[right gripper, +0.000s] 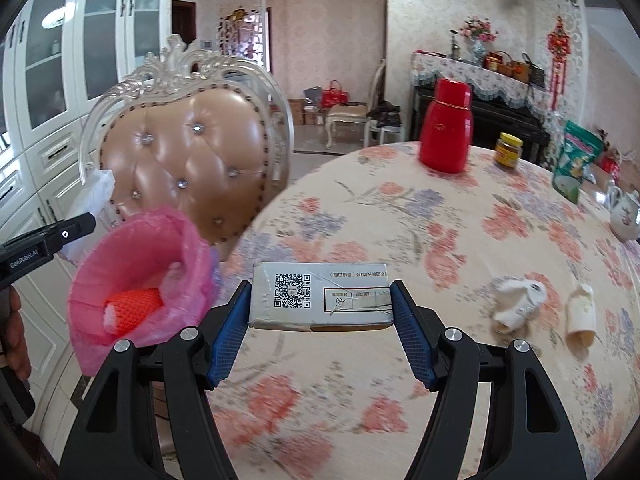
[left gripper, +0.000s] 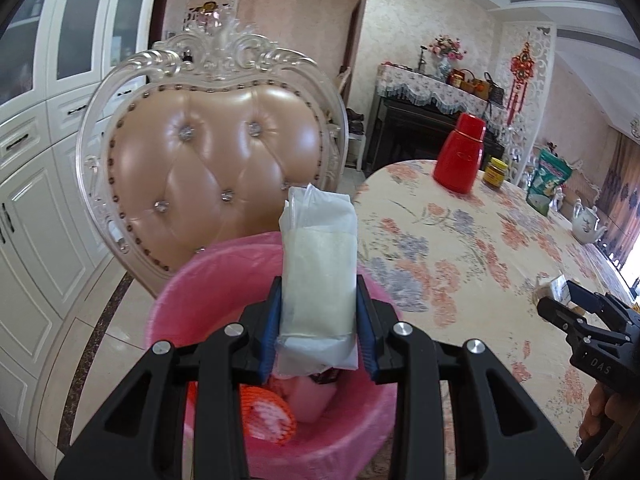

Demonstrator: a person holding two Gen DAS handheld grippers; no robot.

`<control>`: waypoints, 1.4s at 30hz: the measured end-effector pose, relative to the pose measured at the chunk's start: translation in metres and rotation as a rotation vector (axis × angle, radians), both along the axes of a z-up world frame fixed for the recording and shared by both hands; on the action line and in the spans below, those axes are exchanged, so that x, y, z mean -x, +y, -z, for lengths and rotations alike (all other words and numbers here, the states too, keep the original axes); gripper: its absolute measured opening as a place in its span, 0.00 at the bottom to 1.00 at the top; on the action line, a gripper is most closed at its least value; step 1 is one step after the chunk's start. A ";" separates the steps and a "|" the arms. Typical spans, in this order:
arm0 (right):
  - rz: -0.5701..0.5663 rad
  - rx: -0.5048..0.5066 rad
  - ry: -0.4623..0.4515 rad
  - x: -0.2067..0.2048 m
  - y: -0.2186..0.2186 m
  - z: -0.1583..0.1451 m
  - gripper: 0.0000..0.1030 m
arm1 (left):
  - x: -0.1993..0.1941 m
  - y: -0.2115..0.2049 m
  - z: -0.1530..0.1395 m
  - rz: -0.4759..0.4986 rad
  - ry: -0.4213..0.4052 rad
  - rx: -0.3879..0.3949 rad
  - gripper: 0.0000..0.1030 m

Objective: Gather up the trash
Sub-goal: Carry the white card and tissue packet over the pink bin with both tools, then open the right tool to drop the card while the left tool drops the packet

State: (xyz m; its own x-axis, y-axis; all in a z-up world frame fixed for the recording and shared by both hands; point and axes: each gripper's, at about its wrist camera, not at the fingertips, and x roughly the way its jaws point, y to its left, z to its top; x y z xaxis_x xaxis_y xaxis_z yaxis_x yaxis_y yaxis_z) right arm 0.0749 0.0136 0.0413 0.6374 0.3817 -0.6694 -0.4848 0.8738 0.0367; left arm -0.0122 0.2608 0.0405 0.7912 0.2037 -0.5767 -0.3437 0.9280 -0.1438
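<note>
My left gripper [left gripper: 318, 292] is shut on a white plastic packet [left gripper: 318, 264] and holds it upright over the pink-lined trash bin [left gripper: 188, 280]. Orange net trash [left gripper: 266, 420] lies inside the bin. My right gripper [right gripper: 320, 292] is shut on a flat grey cardboard box [right gripper: 320, 300] with a QR code, held above the table's near edge, right of the bin [right gripper: 132, 272]. A crumpled white tissue [right gripper: 520, 304] and a rolled paper wrapper [right gripper: 580, 316] lie on the floral tablecloth [right gripper: 440, 240]. The right gripper also shows at the right edge of the left wrist view [left gripper: 560, 304].
A padded chair [left gripper: 216, 168] stands behind the bin. On the table are a red thermos [right gripper: 446, 128], a jar [right gripper: 508, 150], a green bag [right gripper: 576, 164] and a teapot [right gripper: 626, 212]. White cabinets [left gripper: 36, 140] line the left wall.
</note>
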 end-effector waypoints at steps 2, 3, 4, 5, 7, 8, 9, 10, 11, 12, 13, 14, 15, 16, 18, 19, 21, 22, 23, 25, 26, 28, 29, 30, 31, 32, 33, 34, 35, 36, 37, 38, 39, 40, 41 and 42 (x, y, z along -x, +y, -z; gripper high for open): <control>-0.018 -0.002 0.002 0.000 0.010 -0.001 0.64 | 0.004 0.008 0.001 -0.013 0.002 0.002 0.32; -0.027 -0.004 0.005 0.000 0.015 -0.001 0.64 | 0.006 0.012 0.002 -0.019 0.004 0.003 0.32; -0.039 -0.008 0.009 -0.001 0.021 -0.001 0.64 | 0.007 0.015 0.003 -0.024 0.007 0.004 0.32; -0.051 -0.010 0.011 -0.001 0.027 -0.002 0.64 | 0.009 0.019 0.004 -0.029 0.010 0.005 0.32; -0.069 -0.010 0.011 -0.001 0.038 -0.002 0.64 | 0.012 0.024 0.005 -0.038 0.013 0.006 0.32; -0.080 -0.012 0.012 0.000 0.045 -0.003 0.64 | 0.013 0.026 0.006 -0.042 0.014 0.007 0.32; -0.088 -0.015 0.013 0.000 0.049 -0.003 0.64 | 0.014 0.029 0.006 -0.047 0.015 0.009 0.32; -0.100 -0.016 0.013 0.001 0.055 -0.004 0.64 | 0.015 0.030 0.007 -0.050 0.016 0.010 0.32; -0.113 -0.016 0.012 0.001 0.062 -0.005 0.64 | 0.017 0.033 0.007 -0.055 0.016 0.010 0.32; -0.121 -0.016 0.011 0.003 0.066 -0.005 0.64 | 0.019 0.036 0.007 -0.060 0.016 0.012 0.32; -0.135 -0.016 0.012 0.004 0.074 -0.006 0.64 | 0.020 0.038 0.007 -0.063 0.017 0.014 0.32; -0.144 -0.018 0.013 0.004 0.079 -0.006 0.64 | 0.021 0.041 0.007 -0.067 0.018 0.015 0.32; -0.154 -0.020 0.016 0.005 0.085 -0.006 0.64 | 0.022 0.043 0.008 -0.070 0.019 0.015 0.32; -0.160 -0.021 0.018 0.005 0.089 -0.006 0.64 | 0.024 0.045 0.008 -0.073 0.020 0.016 0.32; -0.179 -0.024 0.024 0.006 0.099 -0.005 0.64 | 0.025 0.049 0.009 -0.080 0.021 0.019 0.32; -0.185 -0.024 0.026 0.006 0.102 -0.004 0.64 | 0.026 0.051 0.009 -0.084 0.022 0.020 0.32; -0.199 -0.028 0.032 0.007 0.109 -0.003 0.64 | 0.028 0.056 0.010 -0.091 0.024 0.022 0.32; -0.208 -0.031 0.037 0.007 0.114 -0.003 0.64 | 0.029 0.057 0.010 -0.094 0.023 0.023 0.32; -0.216 -0.031 0.040 0.007 0.118 -0.002 0.64 | 0.030 0.059 0.010 -0.097 0.023 0.024 0.33; -0.228 -0.030 0.043 0.008 0.126 -0.002 0.64 | 0.032 0.062 0.011 -0.102 0.023 0.027 0.33; -0.232 -0.028 0.045 0.008 0.129 -0.001 0.64 | 0.032 0.063 0.011 -0.104 0.023 0.027 0.33; -0.241 -0.025 0.049 0.007 0.135 0.000 0.64 | 0.033 0.066 0.010 -0.108 0.023 0.029 0.33; -0.245 -0.023 0.050 0.007 0.137 0.000 0.64 | 0.034 0.066 0.010 -0.109 0.023 0.029 0.33; -0.248 -0.023 0.052 0.006 0.139 0.001 0.64 | 0.033 0.066 0.010 -0.110 0.023 0.029 0.33; -0.253 -0.021 0.054 0.006 0.143 0.001 0.64 | 0.034 0.067 0.010 -0.111 0.022 0.030 0.33; -0.257 -0.020 0.055 0.005 0.144 0.001 0.64 | 0.034 0.068 0.010 -0.113 0.020 0.031 0.33; -0.263 -0.019 0.058 0.005 0.147 0.002 0.64 | 0.034 0.069 0.009 -0.113 0.020 0.031 0.33; -0.270 -0.018 0.060 0.005 0.149 0.002 0.64 | 0.034 0.069 0.009 -0.113 0.019 0.031 0.33; -0.276 -0.016 0.061 0.004 0.151 0.002 0.64 | 0.035 0.069 0.010 -0.114 0.019 0.031 0.33; -0.281 -0.017 0.063 0.004 0.154 0.003 0.64 | 0.035 0.069 0.010 -0.114 0.019 0.030 0.33; -0.283 -0.016 0.064 0.004 0.155 0.003 0.64 | 0.035 0.069 0.009 -0.114 0.019 0.030 0.33; -0.286 -0.016 0.067 0.004 0.156 0.003 0.64 | 0.035 0.069 0.009 -0.116 0.018 0.029 0.33; -0.288 -0.017 0.070 0.004 0.157 0.004 0.65 | 0.035 0.069 0.008 -0.117 0.018 0.027 0.33; -0.292 -0.015 0.074 0.003 0.159 0.005 0.65 | 0.035 0.070 0.008 -0.117 0.019 0.027 0.33; -0.295 -0.015 0.077 0.003 0.160 0.006 0.68 | 0.036 0.070 0.008 -0.118 0.019 0.028 0.33; -0.296 -0.015 0.077 0.003 0.160 0.007 0.70 | 0.035 0.071 0.008 -0.119 0.019 0.028 0.33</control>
